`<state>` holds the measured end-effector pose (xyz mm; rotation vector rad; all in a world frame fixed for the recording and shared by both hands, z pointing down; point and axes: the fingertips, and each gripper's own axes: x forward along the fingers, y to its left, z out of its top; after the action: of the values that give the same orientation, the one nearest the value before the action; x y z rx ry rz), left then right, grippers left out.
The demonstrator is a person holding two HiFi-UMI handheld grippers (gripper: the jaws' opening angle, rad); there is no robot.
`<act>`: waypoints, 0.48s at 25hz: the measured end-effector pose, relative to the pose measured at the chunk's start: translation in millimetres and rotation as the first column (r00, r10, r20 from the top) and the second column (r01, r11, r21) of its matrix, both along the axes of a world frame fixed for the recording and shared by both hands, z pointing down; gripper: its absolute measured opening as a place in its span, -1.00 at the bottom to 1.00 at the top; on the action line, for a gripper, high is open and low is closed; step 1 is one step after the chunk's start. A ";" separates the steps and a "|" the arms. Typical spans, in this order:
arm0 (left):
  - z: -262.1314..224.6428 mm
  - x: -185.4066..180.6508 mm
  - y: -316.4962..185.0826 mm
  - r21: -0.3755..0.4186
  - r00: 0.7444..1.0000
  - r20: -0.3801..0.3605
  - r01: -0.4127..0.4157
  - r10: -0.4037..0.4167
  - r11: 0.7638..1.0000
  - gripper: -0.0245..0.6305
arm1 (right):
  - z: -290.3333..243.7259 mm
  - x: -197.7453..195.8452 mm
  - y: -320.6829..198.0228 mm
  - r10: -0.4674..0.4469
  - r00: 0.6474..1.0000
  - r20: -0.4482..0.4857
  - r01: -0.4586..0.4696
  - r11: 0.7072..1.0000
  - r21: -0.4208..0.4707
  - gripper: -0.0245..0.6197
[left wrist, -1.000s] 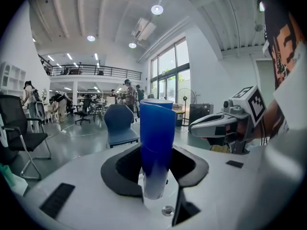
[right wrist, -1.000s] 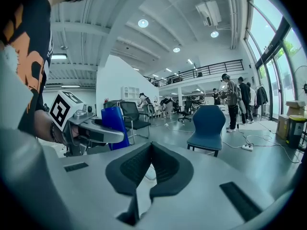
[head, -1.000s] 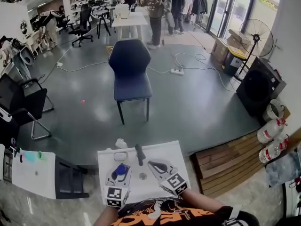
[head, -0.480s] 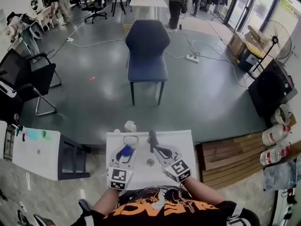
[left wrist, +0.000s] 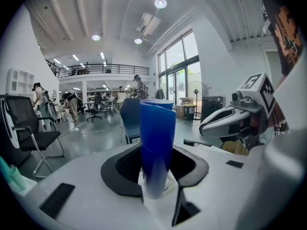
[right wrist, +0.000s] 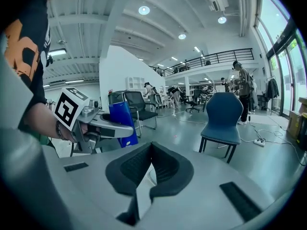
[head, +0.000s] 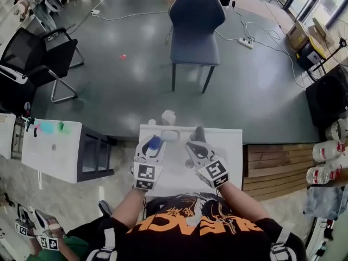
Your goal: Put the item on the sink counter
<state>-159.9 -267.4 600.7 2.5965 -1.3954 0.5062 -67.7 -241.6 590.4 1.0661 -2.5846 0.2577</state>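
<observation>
White sink counter (head: 231,151) below: my left gripper (head: 154,145) clamps the blue tube (left wrist: 156,138) upright; my right gripper (head: 193,145), just right, is closed, empty.

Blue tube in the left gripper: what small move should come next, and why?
Probably lower the left gripper toward the white sink counter: it is shut on the blue tube, held upright over the counter, not yet set down.

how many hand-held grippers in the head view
4. The left hand-held gripper, holding the blue item, and the right hand-held gripper over the sink counter; apparently two more hand-held grippers bottom left, by another person. More may be hidden.
</observation>
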 end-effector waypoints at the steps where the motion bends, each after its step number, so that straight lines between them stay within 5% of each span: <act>1: 2.3 -5.1 -1.6 -0.005 1.000 0.003 0.006 -0.006 1.000 -0.42 | 3.5 -6.1 -1.7 -0.008 1.000 -0.004 0.008 1.000 -0.008 -0.88; 12: 49.3 -44.9 -29.4 0.018 0.999 0.031 0.035 -0.036 0.999 -0.42 | 51.4 -59.9 -17.5 -0.066 0.996 -0.062 0.060 0.994 -0.091 -0.88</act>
<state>-204.7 -296.8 650.0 2.5830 -1.4589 0.5348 -127.6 -259.1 641.8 0.9441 -2.5192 0.3138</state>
